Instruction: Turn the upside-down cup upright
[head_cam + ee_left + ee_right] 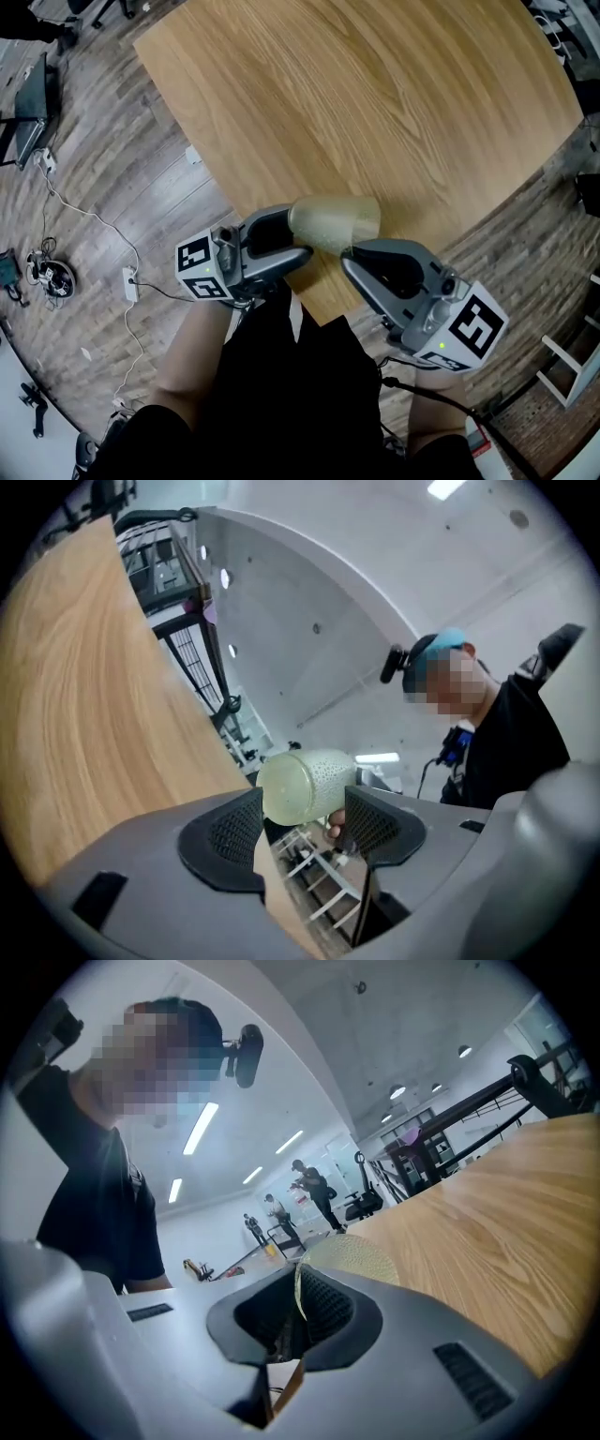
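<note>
A pale green, textured cup (336,223) hangs on its side in the air over the near edge of the wooden table (375,94). My left gripper (298,234) has the cup's closed end between its pads, which touch it on both sides. In the left gripper view the cup (305,785) sits between the jaws of my left gripper (305,823), its smooth bottom turned to the left. My right gripper (356,251) comes from the right and is shut on the rim. The thin rim of the cup (352,1258) shows pinched in the right gripper (300,1312).
The table's near corner lies just under the cup. A power strip (129,281) and cables lie on the wood floor to the left. A white stool (572,361) stands at the right. My legs are directly below both grippers.
</note>
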### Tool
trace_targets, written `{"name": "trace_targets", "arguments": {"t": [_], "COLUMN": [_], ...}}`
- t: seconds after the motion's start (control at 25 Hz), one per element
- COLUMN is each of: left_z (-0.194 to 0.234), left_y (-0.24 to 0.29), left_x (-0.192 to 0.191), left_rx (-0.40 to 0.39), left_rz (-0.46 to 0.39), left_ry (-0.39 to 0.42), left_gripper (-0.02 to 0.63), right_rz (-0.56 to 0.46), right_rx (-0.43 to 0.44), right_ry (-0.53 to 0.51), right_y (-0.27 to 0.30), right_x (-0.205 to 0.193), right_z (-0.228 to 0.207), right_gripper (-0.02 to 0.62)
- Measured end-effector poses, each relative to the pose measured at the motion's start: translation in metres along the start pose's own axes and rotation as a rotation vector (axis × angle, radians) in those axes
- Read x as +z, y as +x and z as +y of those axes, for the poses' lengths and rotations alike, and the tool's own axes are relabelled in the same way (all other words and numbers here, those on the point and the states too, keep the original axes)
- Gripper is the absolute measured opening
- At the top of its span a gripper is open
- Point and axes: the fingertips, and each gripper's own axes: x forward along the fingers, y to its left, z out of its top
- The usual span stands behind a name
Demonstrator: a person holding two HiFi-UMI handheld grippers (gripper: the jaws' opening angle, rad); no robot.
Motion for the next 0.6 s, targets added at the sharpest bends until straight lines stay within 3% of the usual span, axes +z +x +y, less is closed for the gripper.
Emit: {"name": "trace_targets", "arguments": {"t": [0.12, 0.32, 0.6], "left_z": [-0.004, 0.005, 0.005], "left_y": [0.004, 0.013, 0.027], "left_x": [0.008, 0.014, 0.028], "left_rx": [-0.036, 0.017, 0.084], "left_rz": [-0.059, -0.099, -0.260], "left_ry": [-0.039, -0.010, -0.048], "left_gripper": [0.267, 0.266, 0.267], "right_rz": [-0.051, -0.089, -0.250], "right_rx": [0.011, -0.032, -0.076], "right_ry": [0.010, -0.039, 0.014], "right_y": [-0.004, -0.004, -0.020], "right_x": [0.005, 0.008, 0.015], "right_z": [0.001, -0.004, -0.015], "right_gripper": [0.025, 0.025, 0.025]}}
